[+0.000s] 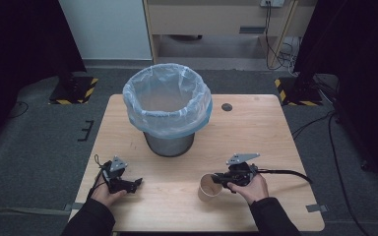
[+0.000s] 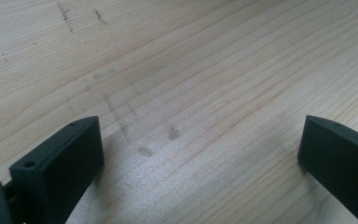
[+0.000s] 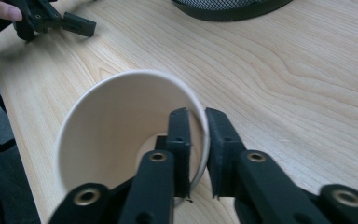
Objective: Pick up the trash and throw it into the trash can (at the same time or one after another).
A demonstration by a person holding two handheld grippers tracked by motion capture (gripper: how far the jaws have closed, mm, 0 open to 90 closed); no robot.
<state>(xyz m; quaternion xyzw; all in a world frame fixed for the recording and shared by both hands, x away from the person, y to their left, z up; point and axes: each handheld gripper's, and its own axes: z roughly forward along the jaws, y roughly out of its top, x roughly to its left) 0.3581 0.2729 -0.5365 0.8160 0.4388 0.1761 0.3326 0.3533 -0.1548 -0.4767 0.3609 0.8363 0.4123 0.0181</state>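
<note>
Paper cup (image 3: pixel 121 135): plain, off-white inside with a thin rolled rim; in the high view (image 1: pixel 209 187) it looks tan outside and stands at the lower middle of the frame, mouth up, on the table just left of the right hand.
Cup's place: near the front edge of the table, below and right of the bin, well apart from the left gripper.
Right gripper (image 3: pixel 196 140): jaws drawn narrow and pinching the cup's wall at the rim, one jaw inside the cup, the other outside.
Left gripper (image 2: pixel 200 154): jaws wide apart with nothing but bare wood between them; in the high view (image 1: pixel 137 183) it sits at lower left, low over the table.
Bin (image 1: pixel 170 145): round grey metal bin at centre frame, lined with a pale blue translucent bag (image 1: pixel 167 101) folded over its rim.
Table (image 1: pixel 256 128): light wood with clear grain, rounded corners, faint grey scuffs in the left gripper view, a small dark round disc (image 1: pixel 227 107) at the upper right of its top.
Room: grey carpet, black stands with yellow-black striped bases at upper left and right, cables trailing at right, pale wall and wooden furniture at top.
</note>
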